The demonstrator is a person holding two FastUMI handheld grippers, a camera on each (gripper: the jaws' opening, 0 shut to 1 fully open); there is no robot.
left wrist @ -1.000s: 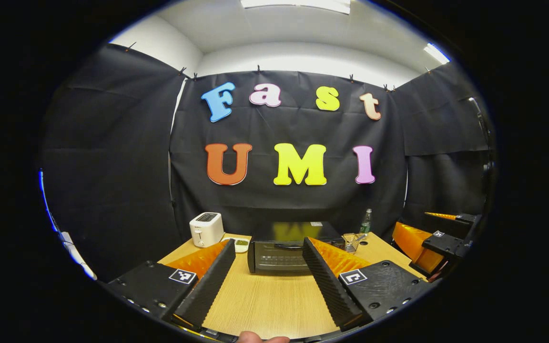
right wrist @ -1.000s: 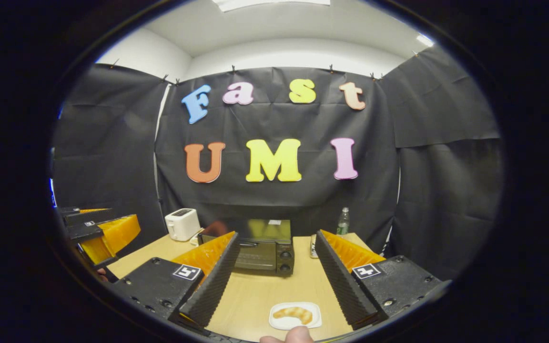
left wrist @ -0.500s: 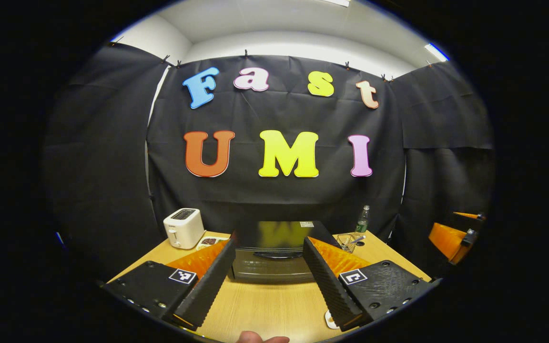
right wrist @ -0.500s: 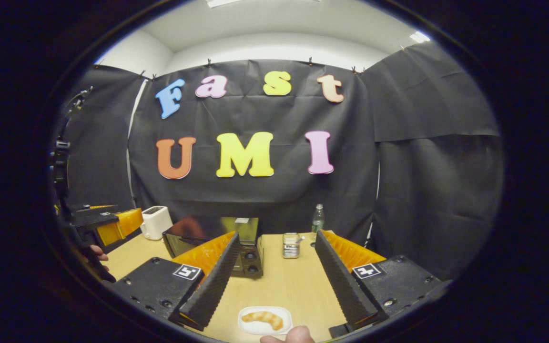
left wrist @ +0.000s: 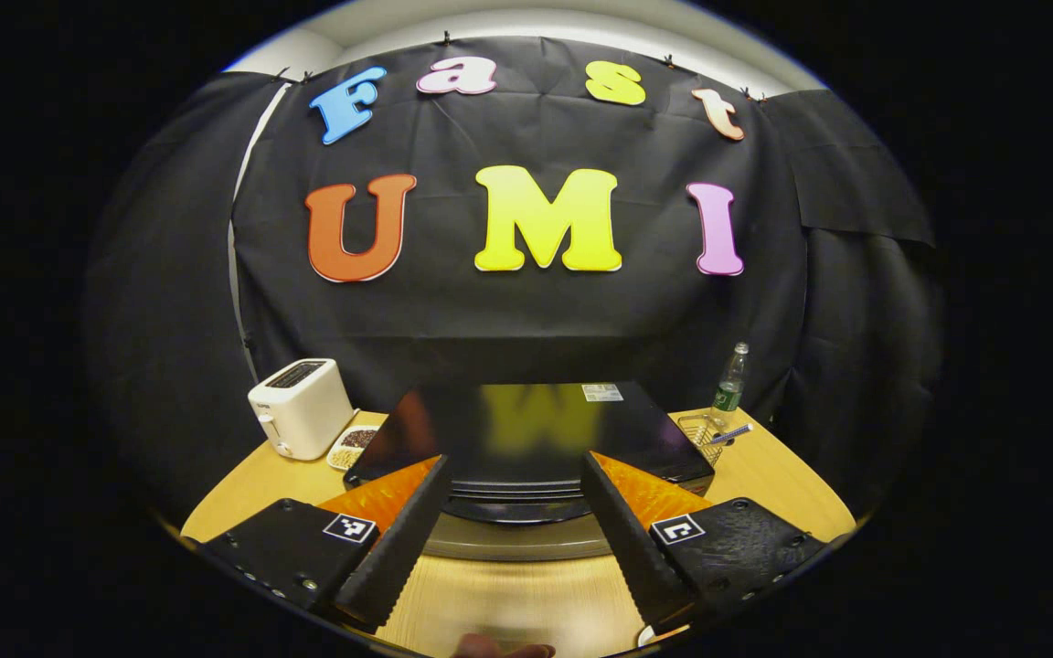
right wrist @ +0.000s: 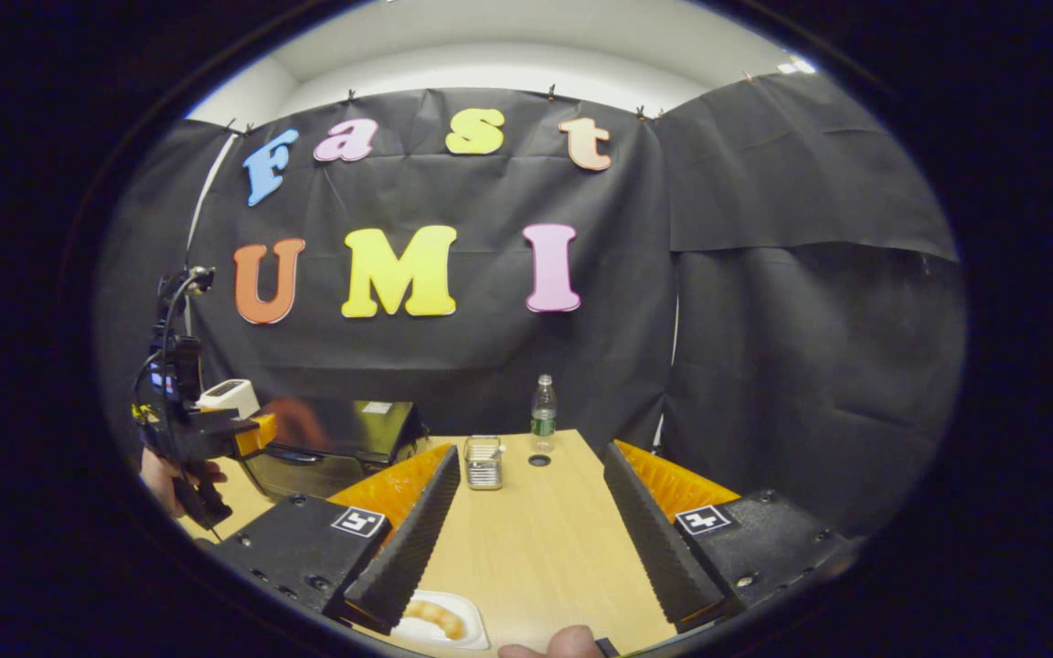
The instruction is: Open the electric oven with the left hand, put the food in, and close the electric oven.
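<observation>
The left gripper (left wrist: pixel 513 525) hangs released just before the closed electric oven (left wrist: pixel 526 439) at the bench's (right wrist: pixel 536 548) far left. The right gripper (right wrist: pixel 531 539) spreads wide above the near croissant (right wrist: pixel 440 614) on its plate (right wrist: pixel 467 631).

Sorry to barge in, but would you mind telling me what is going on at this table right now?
A person holds a two-finger gripper in each hand. The left gripper, open, is right up against the front of the electric oven, whose door looks shut. The right gripper, also open and empty, hangs over the table near the pastry on its white plate. Nothing has gone into the oven yet.
</observation>
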